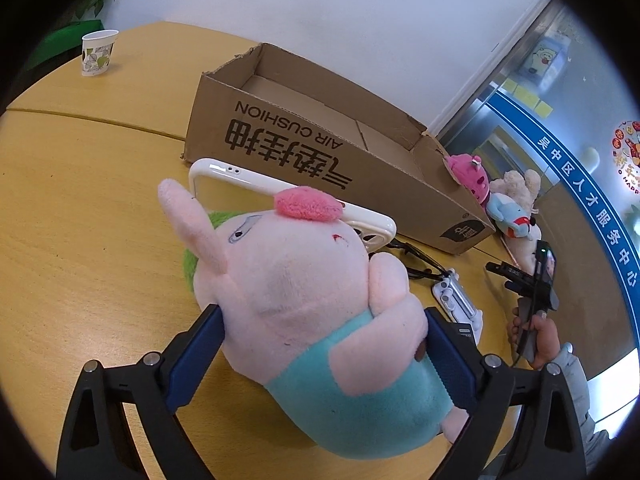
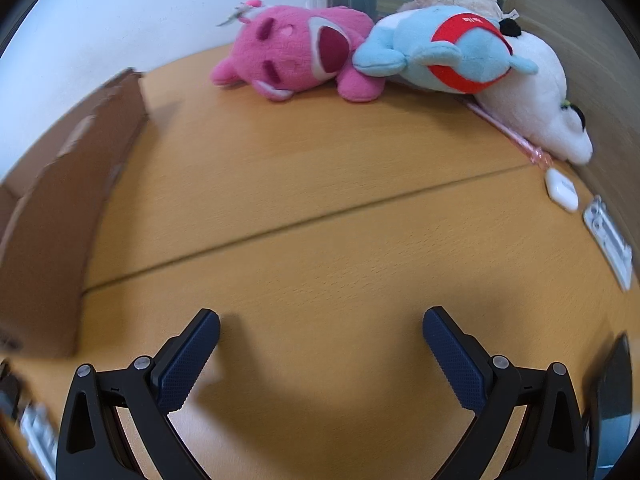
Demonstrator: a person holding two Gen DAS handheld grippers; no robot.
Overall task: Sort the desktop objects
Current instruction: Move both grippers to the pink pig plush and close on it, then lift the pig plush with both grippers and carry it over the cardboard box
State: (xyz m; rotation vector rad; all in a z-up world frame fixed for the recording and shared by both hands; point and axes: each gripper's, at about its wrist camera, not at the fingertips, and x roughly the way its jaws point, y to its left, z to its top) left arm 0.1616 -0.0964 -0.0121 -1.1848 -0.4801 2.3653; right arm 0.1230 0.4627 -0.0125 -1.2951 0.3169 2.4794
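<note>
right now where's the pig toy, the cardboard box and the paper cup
pig toy [image 1: 304,288]: left wrist view, on its pink head
cardboard box [image 1: 288,148]: left wrist view, on the printed side wall
paper cup [image 1: 97,54]: left wrist view, on its patterned side

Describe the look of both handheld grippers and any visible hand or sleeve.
Both the left gripper and right gripper have matte black triangular-cutout linkage arms with silver rivets, ending in dark blue textured finger pads. In the left wrist view, the person's bare right hand wears a grey sleeve and grips a black handle with a cable.
</note>
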